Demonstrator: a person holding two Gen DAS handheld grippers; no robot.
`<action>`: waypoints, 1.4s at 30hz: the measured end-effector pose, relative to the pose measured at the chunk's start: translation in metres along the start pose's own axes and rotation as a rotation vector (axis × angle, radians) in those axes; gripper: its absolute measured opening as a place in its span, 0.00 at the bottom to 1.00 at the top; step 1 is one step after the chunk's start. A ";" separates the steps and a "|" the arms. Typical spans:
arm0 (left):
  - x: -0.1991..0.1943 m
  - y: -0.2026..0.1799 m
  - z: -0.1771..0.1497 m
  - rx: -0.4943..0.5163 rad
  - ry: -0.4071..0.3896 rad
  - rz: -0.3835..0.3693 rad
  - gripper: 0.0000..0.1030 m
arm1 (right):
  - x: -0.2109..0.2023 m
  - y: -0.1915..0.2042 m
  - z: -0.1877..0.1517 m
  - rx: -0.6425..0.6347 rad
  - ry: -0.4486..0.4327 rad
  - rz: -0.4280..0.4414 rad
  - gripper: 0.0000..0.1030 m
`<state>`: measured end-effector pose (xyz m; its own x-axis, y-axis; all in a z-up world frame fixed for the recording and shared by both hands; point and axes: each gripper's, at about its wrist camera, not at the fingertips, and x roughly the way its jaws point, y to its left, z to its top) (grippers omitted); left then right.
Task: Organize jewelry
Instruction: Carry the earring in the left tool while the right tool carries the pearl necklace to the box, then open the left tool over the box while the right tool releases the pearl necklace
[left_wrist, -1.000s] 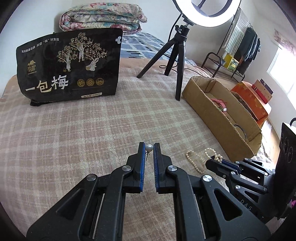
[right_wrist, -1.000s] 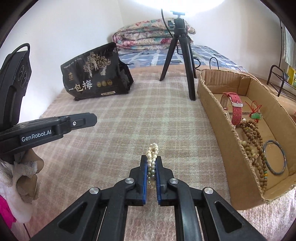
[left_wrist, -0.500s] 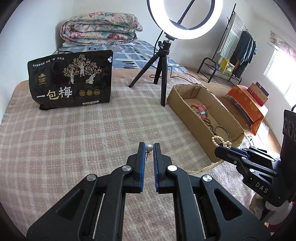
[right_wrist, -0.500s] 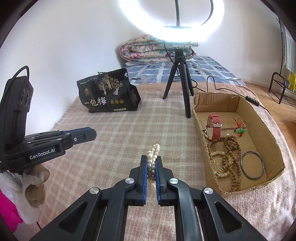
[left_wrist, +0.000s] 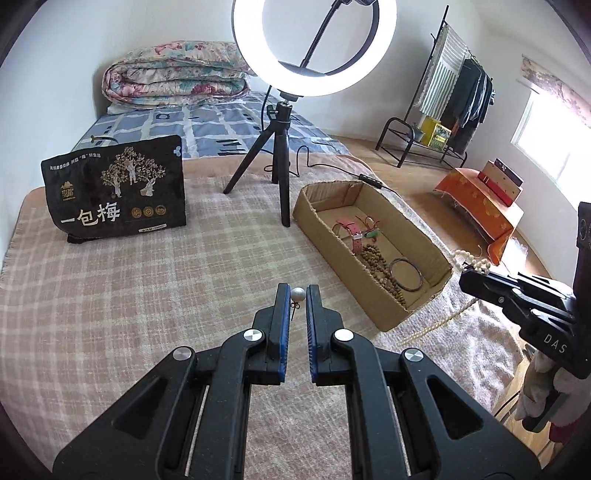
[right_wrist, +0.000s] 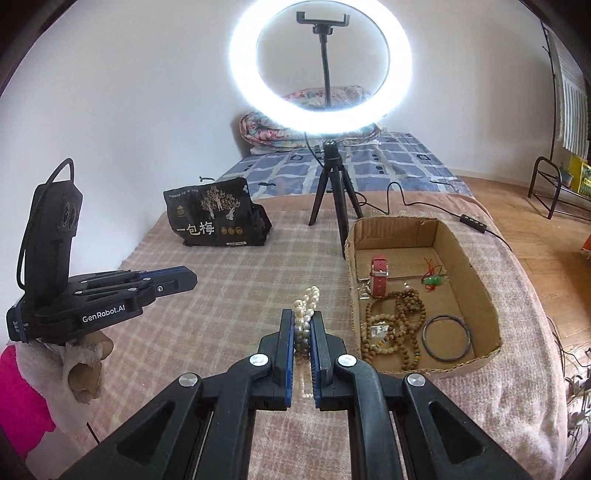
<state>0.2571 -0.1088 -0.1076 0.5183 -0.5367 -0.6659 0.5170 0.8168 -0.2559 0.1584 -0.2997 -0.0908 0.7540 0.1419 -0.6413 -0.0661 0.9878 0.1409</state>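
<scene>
My left gripper (left_wrist: 297, 294) is shut on a pearl stud earring (left_wrist: 297, 294), held well above the checked blanket. My right gripper (right_wrist: 303, 321) is shut on a white pearl necklace (right_wrist: 307, 304); in the left wrist view its strand (left_wrist: 436, 325) hangs down beside the box's near corner. The cardboard box (left_wrist: 340, 251) lies to the right, also in the right wrist view (right_wrist: 476, 266). It holds a red watch (right_wrist: 379, 275), wooden prayer beads (right_wrist: 395, 325), a dark bangle (right_wrist: 447, 338) and a green pendant on red cord (right_wrist: 433, 278).
A ring light on a black tripod (left_wrist: 280, 177) stands behind the box's left end, its cable trailing right. A black snack bag (left_wrist: 114, 194) stands at the back left. A folded quilt (left_wrist: 173, 79) lies on the bed behind. The blanket's edge (right_wrist: 535, 369) drops off right of the box.
Both grippers have risen high above the blanket with their loads. The necklace has come off the blanket and now hangs from the right gripper near the box.
</scene>
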 end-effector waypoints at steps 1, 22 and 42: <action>0.000 -0.004 0.002 0.005 -0.001 -0.001 0.06 | -0.005 -0.004 0.002 0.001 -0.006 -0.006 0.05; 0.066 -0.065 0.066 0.056 -0.012 -0.039 0.06 | -0.026 -0.094 0.033 0.035 -0.080 -0.083 0.05; 0.177 -0.094 0.105 0.062 0.027 -0.038 0.06 | 0.043 -0.146 0.023 0.050 0.005 -0.067 0.05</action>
<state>0.3717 -0.3032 -0.1280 0.4792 -0.5601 -0.6757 0.5776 0.7809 -0.2377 0.2150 -0.4388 -0.1216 0.7521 0.0761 -0.6546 0.0172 0.9907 0.1348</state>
